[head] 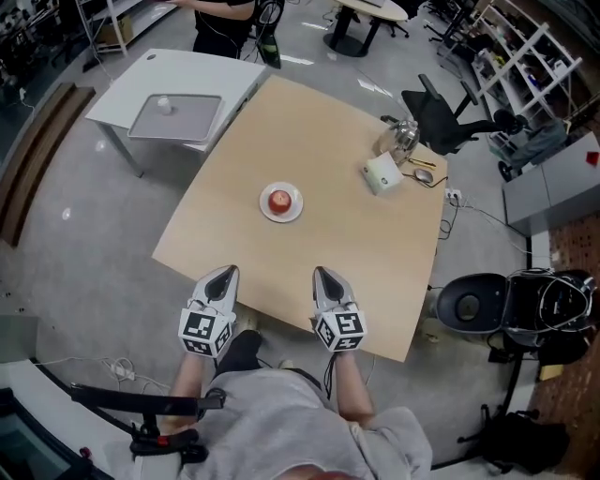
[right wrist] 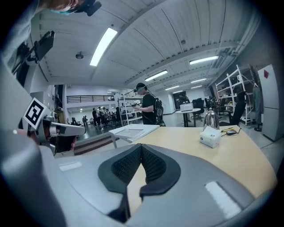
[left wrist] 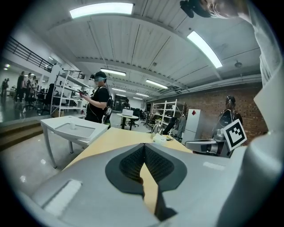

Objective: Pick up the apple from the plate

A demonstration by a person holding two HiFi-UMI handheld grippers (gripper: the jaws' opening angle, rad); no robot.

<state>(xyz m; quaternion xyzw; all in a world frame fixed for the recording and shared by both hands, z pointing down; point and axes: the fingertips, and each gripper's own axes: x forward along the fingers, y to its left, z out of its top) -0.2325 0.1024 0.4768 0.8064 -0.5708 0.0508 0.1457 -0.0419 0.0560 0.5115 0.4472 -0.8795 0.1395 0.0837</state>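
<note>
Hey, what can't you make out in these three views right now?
Apple and plate: absent from both gripper views; left gripper and right gripper bodies cover the near table.
Small white thing on the grey tray: head view, too small to name.
Person beyond the white table: head view, cut off by top edge.

A red apple (head: 279, 200) sits upright on a small white plate (head: 292, 213) near the middle of the tan table (head: 309, 150).

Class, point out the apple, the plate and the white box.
apple (head: 279, 200), head view, its red top.
plate (head: 295, 212), head view, its white rim.
white box (head: 382, 174), head view, its top face.
</note>
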